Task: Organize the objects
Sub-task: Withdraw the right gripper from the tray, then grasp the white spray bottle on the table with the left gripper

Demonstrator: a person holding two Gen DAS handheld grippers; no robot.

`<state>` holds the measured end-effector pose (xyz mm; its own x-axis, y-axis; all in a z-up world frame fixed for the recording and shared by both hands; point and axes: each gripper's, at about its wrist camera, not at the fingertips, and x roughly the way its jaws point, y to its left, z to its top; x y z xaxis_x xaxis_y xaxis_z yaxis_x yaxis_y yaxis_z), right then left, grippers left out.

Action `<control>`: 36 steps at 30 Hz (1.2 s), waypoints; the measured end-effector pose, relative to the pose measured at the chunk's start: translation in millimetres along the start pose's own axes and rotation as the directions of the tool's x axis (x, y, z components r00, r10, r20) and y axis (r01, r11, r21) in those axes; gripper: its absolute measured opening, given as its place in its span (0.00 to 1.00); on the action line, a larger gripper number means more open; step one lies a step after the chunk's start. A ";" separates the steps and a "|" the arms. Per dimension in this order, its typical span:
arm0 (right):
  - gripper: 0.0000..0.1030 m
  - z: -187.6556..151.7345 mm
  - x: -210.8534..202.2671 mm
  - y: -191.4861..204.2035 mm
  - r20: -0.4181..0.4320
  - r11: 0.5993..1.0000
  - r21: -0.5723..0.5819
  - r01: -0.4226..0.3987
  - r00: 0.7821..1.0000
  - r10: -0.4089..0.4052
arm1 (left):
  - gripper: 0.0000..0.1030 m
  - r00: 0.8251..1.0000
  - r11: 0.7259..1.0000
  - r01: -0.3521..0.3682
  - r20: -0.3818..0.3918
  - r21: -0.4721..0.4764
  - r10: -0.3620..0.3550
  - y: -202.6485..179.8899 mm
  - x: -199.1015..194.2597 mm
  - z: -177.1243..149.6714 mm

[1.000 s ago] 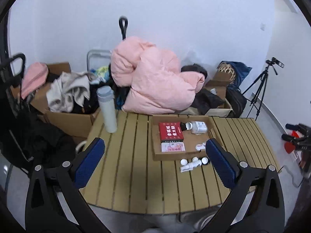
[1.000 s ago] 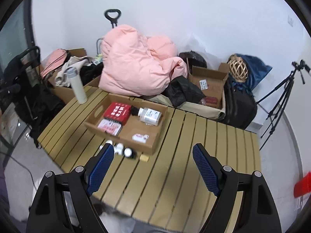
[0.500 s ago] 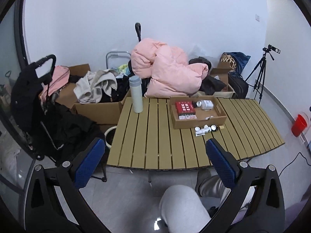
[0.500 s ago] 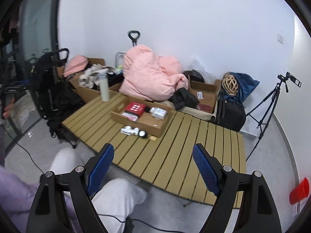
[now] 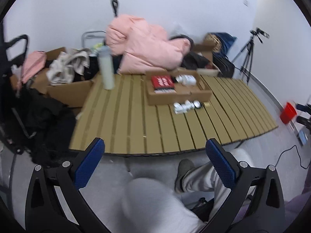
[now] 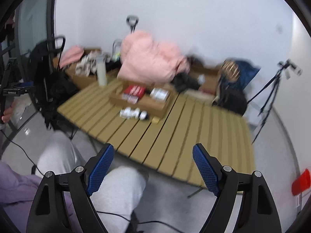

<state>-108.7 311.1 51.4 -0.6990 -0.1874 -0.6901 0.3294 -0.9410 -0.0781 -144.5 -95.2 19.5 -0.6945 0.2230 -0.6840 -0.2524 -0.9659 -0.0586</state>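
A shallow cardboard tray sits on the slatted wooden table. It holds a red box and a white bottle. Small white bottles and a small tan block lie in front of the tray. A tall white flask stands at the table's back left. My left gripper and right gripper are open and empty, held back over the person's knees, short of the table's near edge.
A pink duvet is piled behind the table, with cardboard boxes of clothes at the left. A tripod and a red bucket stand at the right. A black stroller is at the left.
Both grippers pulled far back from the table over the last second, then came somewhat closer again; both views are blurred by motion. Both stay open and empty.
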 end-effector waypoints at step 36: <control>0.23 73.3 425.3 -8.1 -0.137 0.967 0.178 -0.181 0.969 0.206 | 0.46 0.921 0.929 0.329 -0.273 0.167 -0.277 -102.4 399.0 57.1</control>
<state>-455.2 218.3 -188.7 -0.5222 -0.3368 -0.7835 0.3320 -0.9265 0.1771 -434.2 100.3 -205.9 -0.3855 0.4372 -0.8126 -0.5761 -0.8019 -0.1582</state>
